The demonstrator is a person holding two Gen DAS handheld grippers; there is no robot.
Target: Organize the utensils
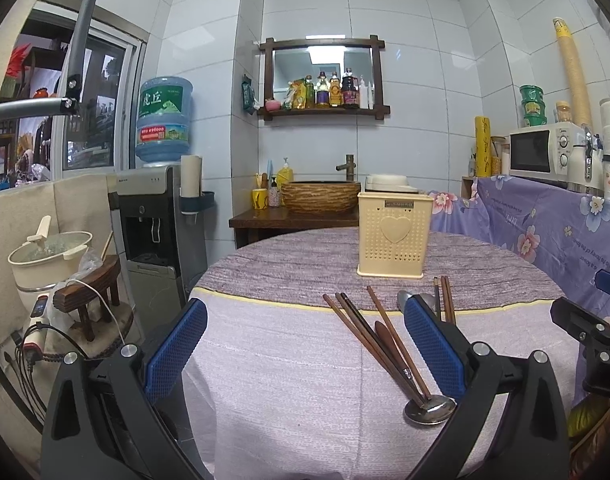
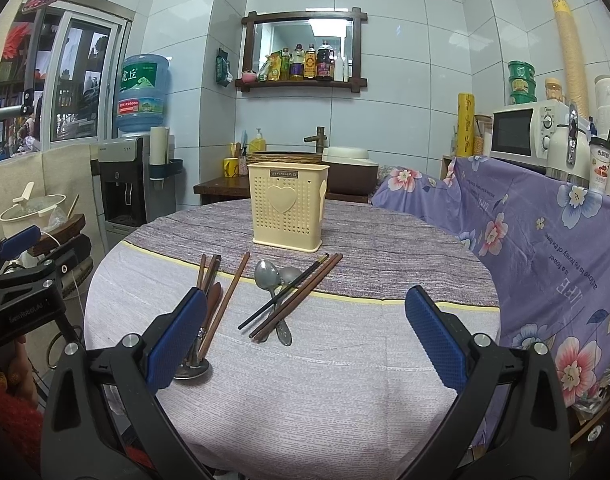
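I hold my left gripper and right gripper spread apart over loose chopsticks and spoons on the counter, near the far cream holder labelled JIANHAO.

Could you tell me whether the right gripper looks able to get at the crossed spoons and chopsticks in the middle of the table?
Probably yes: the right gripper is open and the crossed pile lies ahead of it on the cloth, with nothing between.

Holder plate reads "JIANHAO"; water jug label shows "虎丘"; floral cloth prints "LIFE" and "love is the honey".
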